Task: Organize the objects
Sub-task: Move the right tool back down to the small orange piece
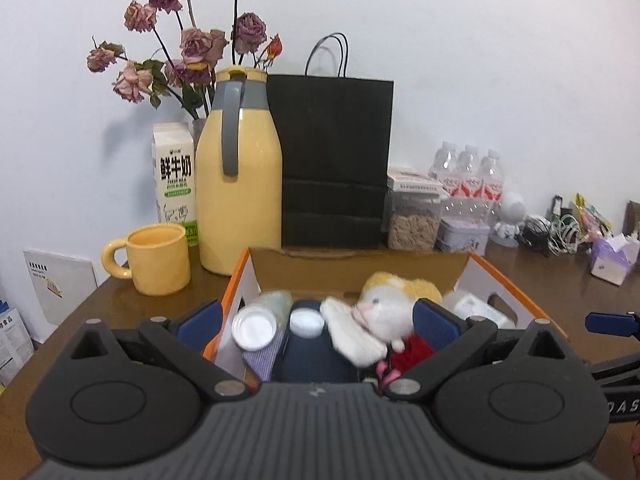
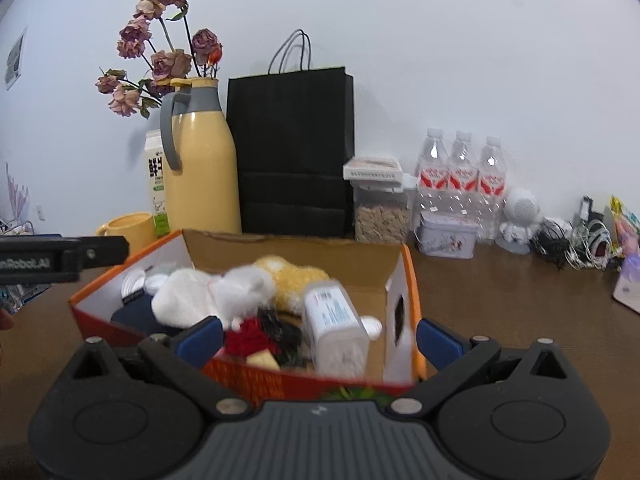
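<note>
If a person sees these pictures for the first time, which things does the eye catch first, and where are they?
The eye falls first on the orange cardboard box in the middle of the brown table, crowded with a white and yellow plush cat, bottles and cloth. Behind it, against the wall, stand a tall yellow thermos and a black paper bag. Dried roses rise behind the thermos.
</note>
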